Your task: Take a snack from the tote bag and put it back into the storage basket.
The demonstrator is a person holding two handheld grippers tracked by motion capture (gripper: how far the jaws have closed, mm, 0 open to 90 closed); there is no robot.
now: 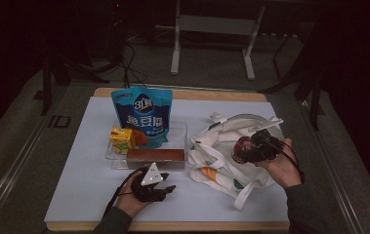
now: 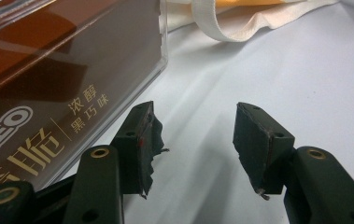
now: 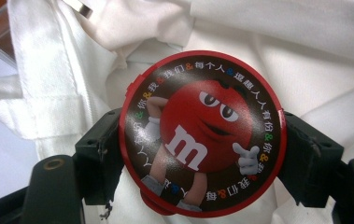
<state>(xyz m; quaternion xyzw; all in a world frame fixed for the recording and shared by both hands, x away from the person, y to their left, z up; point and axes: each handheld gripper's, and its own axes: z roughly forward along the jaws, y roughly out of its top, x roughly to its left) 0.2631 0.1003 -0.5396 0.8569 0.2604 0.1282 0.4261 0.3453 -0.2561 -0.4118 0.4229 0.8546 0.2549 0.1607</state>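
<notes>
A round red M&M's tin (image 3: 202,135) sits between the jaws of my right gripper (image 3: 202,156), which is shut on its rim. It hangs just above a crumpled white tote bag (image 3: 240,37). In the high view the tin (image 1: 242,147) and right gripper (image 1: 258,145) are over the bag (image 1: 221,163) at the right of the table. My left gripper (image 2: 195,130) is open with nothing between its jaws, low over the white table top. It rests at the table's front (image 1: 168,183), beside a brown Oreo box (image 2: 58,88).
A clear tray (image 1: 183,130) mid-table holds the brown box (image 1: 155,157), a yellow juice carton (image 1: 122,139) and a tall blue snack bag (image 1: 143,114). A tote strap (image 2: 226,28) lies ahead of the left jaws. Bare white table top (image 1: 85,180) spreads at front left.
</notes>
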